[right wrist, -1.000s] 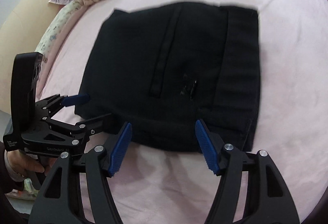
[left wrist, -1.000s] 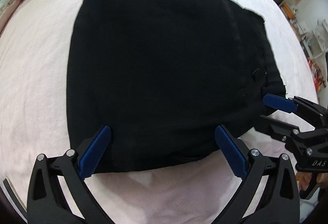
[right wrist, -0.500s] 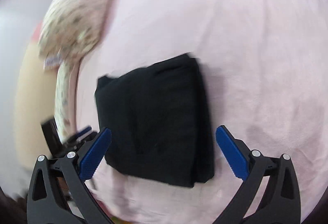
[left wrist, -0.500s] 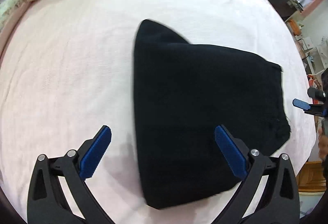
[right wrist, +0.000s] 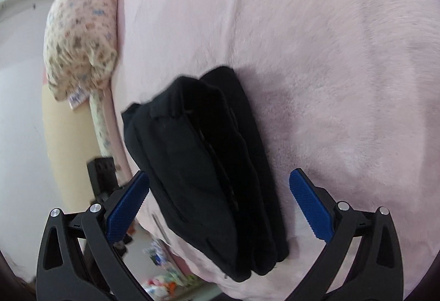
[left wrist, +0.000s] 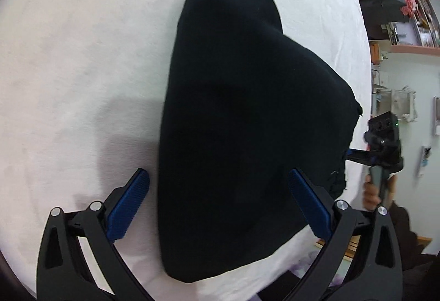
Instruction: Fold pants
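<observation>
Since a second ago both tools have swung round the folded black pants (left wrist: 242, 114), which then lay broad and flat in front of them and now run lengthwise away from each one. Seen from the right wrist, the pants (right wrist: 203, 163) show as a thick stack of layers with the folded edges facing the camera, lying on the pink bed cover (right wrist: 330, 53) near its edge.

Ahead of the left tool (left wrist: 218, 207) the pants fill the space between and beyond its blue pads (left wrist: 128, 207), but neither pad presses on the cloth; its jaws stand wide apart and hold nothing. The right tool (right wrist: 218, 207) is likewise spread as wide as it goes, up from a narrower gap a second ago, with the near end of the stack between its pads (right wrist: 310, 204) and untouched.

From the left wrist the right tool (left wrist: 382, 147) appears at the far right edge of the pants, a hand (left wrist: 372, 191) gripping its handle. Beyond the pants to the right tool's left lies a floral pillow (right wrist: 82, 34) at the bed's edge. Shelves (left wrist: 407, 12) with clutter stand off to the left tool's right.
</observation>
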`<action>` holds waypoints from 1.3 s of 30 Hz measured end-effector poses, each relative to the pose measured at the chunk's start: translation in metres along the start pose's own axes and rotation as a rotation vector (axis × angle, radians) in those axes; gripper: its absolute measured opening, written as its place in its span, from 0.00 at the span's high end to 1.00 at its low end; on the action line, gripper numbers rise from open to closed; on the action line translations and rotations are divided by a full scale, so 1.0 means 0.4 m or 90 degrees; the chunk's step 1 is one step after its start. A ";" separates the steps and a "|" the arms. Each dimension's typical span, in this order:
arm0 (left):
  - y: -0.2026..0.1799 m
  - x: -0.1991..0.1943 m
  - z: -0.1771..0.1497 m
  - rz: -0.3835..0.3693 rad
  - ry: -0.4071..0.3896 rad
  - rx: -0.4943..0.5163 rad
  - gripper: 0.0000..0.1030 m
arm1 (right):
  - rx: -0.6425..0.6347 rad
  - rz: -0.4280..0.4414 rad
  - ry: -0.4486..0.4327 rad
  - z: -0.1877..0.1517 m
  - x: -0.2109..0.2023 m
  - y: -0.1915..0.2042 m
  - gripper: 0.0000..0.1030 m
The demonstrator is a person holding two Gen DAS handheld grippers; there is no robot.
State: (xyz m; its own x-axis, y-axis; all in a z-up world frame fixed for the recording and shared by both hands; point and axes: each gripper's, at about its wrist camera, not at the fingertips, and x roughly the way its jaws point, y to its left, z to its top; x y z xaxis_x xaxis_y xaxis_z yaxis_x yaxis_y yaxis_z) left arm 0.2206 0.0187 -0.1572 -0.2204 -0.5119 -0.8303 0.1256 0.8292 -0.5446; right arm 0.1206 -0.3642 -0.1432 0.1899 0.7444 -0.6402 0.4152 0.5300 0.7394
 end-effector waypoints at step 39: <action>0.006 -0.005 0.054 -0.021 -0.028 -0.021 0.38 | -0.084 0.021 -0.027 -0.039 0.051 0.001 0.52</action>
State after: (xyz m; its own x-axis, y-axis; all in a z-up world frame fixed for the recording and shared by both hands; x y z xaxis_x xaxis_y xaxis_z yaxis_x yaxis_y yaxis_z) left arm 0.2421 0.0170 -0.1597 -0.1817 -0.5473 -0.8170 0.0865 0.8187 -0.5676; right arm 0.1107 -0.3425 -0.1526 0.2399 0.7463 -0.6208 0.2881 0.5559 0.7797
